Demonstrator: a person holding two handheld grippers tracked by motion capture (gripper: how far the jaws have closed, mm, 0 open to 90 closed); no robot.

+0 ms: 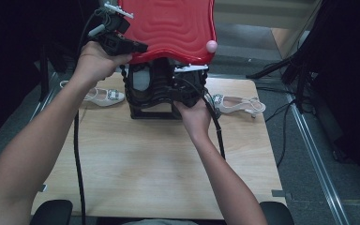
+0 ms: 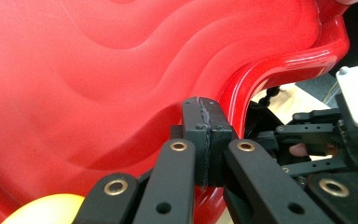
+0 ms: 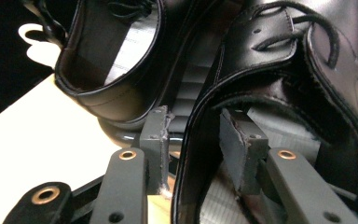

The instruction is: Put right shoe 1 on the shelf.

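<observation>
1. My left tongs pinched shut on the red lid's rim, at the box's eleven o'clock.
2. My right tongs stood parted astride the right black shoe's heel wall, inside the box.

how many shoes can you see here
4. Two black leather shoes sit side by side in the black box under the raised red lid. One pale sandal lies left of the box, another right. More may be hidden.
</observation>
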